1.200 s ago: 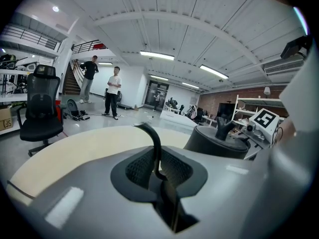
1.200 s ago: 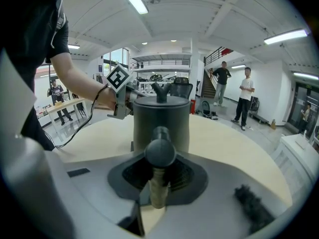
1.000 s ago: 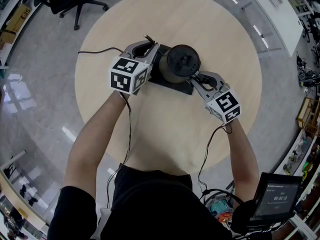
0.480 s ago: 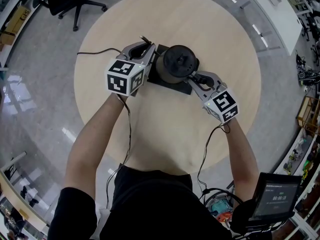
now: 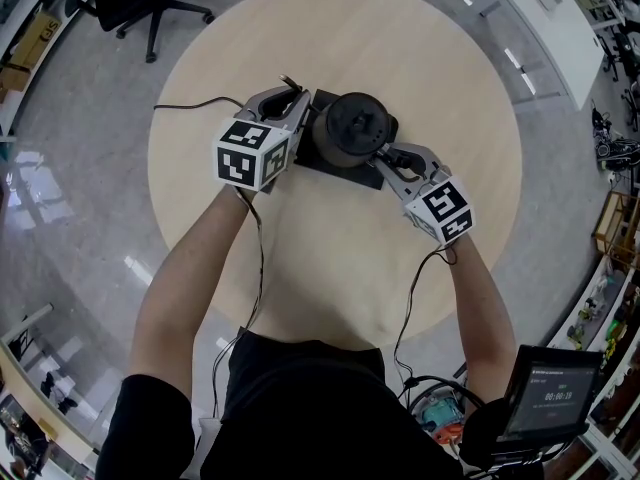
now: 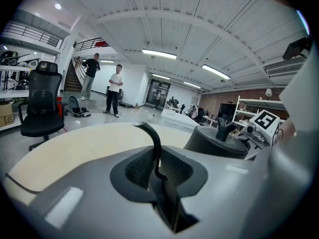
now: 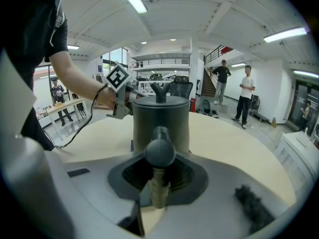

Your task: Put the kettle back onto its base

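While the kettle (image 5: 355, 128) appears seated upright on its black base (image 5: 350, 172) at the middle of the table (image 5: 420, 58), release is outstanding: the right gripper (image 5: 392, 154) clamps its handle (image 7: 159, 156) narrowly, and the left gripper (image 5: 292, 96) pinches the thin spout (image 6: 152, 138)

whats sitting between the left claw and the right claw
The kettle, over its base. The left claw grips its spout, the right claw its handle. The head view shows this best.
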Motion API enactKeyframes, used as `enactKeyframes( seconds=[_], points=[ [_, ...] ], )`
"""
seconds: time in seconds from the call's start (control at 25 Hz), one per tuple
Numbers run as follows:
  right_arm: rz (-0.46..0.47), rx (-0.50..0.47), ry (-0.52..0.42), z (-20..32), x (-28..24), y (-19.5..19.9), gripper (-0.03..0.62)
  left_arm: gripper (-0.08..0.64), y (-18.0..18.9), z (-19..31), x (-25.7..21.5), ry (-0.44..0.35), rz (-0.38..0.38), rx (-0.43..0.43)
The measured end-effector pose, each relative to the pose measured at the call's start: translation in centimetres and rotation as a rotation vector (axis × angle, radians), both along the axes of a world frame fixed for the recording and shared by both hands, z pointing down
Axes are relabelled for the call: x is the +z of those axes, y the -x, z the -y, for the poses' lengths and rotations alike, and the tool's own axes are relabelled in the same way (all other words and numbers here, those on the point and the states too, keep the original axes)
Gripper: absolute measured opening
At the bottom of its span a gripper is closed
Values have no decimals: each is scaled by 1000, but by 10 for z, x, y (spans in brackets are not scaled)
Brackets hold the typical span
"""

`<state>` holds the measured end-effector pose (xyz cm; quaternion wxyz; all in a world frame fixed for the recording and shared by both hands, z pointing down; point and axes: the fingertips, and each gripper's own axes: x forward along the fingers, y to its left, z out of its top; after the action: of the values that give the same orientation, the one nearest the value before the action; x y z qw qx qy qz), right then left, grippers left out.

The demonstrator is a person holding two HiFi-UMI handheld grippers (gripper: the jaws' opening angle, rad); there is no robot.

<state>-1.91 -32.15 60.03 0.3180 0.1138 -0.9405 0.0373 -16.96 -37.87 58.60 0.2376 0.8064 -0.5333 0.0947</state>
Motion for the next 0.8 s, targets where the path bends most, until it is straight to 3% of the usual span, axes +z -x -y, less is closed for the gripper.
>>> enactKeyframes(
  seconds=[0.28,0.44,0.8],
  points=[
    [24,37,28,2,-2,-3,66,87,-1,0,6,56,-49,-17],
    [-12,71,6,6,1,-8,150,157,7,-8,11,85,-37,-39],
    [43,211,88,-7,1,-45,161,164,12,-71,16,129,-96,-83]
  ],
)
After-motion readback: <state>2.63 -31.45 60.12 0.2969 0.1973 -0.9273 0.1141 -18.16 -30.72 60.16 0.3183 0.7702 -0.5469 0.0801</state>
